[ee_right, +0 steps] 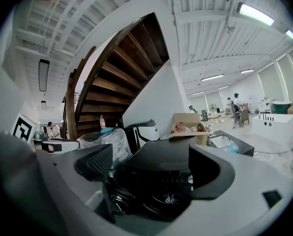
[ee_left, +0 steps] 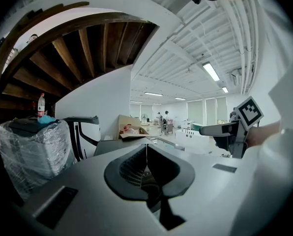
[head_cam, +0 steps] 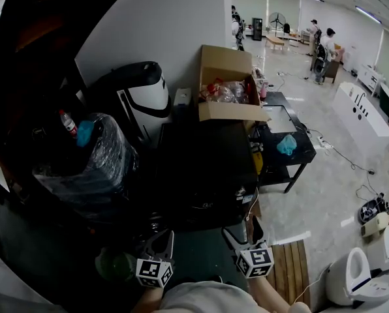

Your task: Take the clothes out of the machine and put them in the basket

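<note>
- Left gripper [ee_left: 146, 154]: held low near the person's body, its dark ribbed jaws pressed together, empty.
- Right gripper [ee_right: 154, 167]: alongside, jaws wide apart, empty, facing the boxy black machine [ee_right: 159, 151].

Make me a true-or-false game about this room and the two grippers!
1. The left gripper has its jaws pressed together. True.
2. The right gripper is holding a shirt. False: its jaws are apart with nothing gripped between them.
3. The cardboard box is open, with things inside. True.
4. The bottle lies on the floor. False: it stands on top of the plastic-wrapped bundle.
5. The machine in front of the grippers is white. False: it is black.
</note>
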Demonstrator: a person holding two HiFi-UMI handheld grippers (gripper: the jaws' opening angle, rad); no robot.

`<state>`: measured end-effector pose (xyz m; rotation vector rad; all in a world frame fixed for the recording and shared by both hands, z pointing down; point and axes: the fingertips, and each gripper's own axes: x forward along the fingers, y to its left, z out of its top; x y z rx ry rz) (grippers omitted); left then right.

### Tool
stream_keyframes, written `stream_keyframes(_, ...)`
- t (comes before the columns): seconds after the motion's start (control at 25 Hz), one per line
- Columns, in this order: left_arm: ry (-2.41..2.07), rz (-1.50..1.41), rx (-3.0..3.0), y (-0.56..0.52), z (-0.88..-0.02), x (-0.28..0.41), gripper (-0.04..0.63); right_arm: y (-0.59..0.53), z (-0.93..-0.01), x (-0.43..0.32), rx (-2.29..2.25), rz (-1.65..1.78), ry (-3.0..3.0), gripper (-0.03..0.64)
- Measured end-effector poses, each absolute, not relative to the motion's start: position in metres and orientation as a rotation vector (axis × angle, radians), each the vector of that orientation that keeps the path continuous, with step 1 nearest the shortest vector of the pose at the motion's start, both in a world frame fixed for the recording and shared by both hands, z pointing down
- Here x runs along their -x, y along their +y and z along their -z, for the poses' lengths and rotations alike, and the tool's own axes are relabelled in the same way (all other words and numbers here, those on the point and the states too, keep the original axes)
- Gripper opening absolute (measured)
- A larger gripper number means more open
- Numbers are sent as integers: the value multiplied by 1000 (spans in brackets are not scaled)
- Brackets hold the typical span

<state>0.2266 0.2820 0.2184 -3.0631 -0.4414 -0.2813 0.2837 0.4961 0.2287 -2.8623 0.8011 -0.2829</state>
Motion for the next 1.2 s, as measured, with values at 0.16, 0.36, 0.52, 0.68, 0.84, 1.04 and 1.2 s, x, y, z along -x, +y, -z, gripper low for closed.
stream_keyframes(0.16,-422,281,3066,276,-218,-226,21,488,-229,-284,2857,292,826,469)
stream_keyframes(0.36,-409,297,3071,267,-223,-224,20,476,-231,-285,2854,310,852,469)
stream_keyframes(0.52,-405,323,3078,255,-232,-225,20,466,-236,-290,2861,322,854,469)
stream_keyframes(0.68,-396,343,3085,243,-236,-227,21,457,-241,-295,2863,345,852,469)
stream_keyframes(0.84,-382,351,3083,220,-241,-233,21,438,-243,-302,2863,354,852,469)
stream_keyframes(1.04,-387,354,3084,200,-247,-243,20,422,-248,-315,2882,356,837,469)
stream_keyframes(1.2,-420,332,3066,188,-249,-255,21,413,-253,-328,2895,346,804,469)
